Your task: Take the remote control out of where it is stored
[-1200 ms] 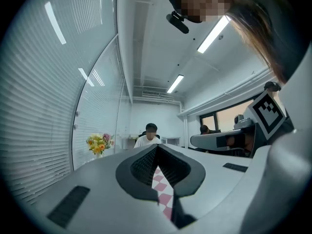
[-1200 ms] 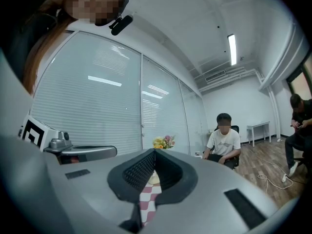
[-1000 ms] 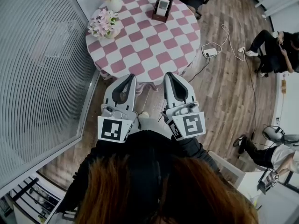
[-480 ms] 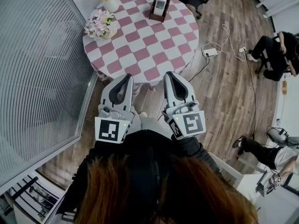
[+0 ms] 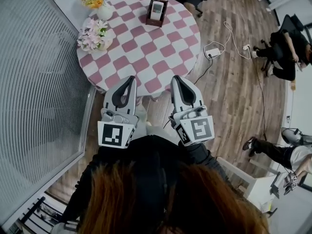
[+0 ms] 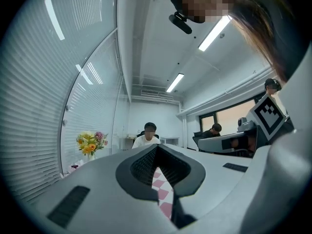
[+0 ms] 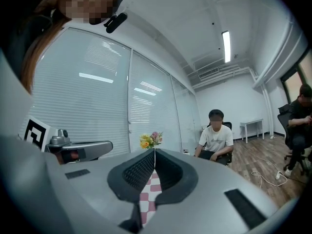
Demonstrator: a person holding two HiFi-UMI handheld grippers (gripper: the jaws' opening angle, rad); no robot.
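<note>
A glass wall with closed blinds (image 5: 39,82) runs to the left of the left fingers, and a wooden floor (image 5: 234,87) spreads to the right of the right fingers. Ahead of both grippers stands a round tabletop (image 5: 146,52) with a pink and white checked cloth; its near edge is at the fingertips.

The left gripper (image 5: 130,78) and the right gripper (image 5: 176,78) point side by side at it. On each one the fingers (image 5: 112,95) are together, tip against tip, and they hold nothing and touch nothing.

Two flower vases (image 5: 92,33) stand ahead and left of the left fingers. At the far edge, well apart from the fingers, a dark holder (image 5: 155,21) keeps the white remote control (image 5: 157,7) upright inside it.
</note>
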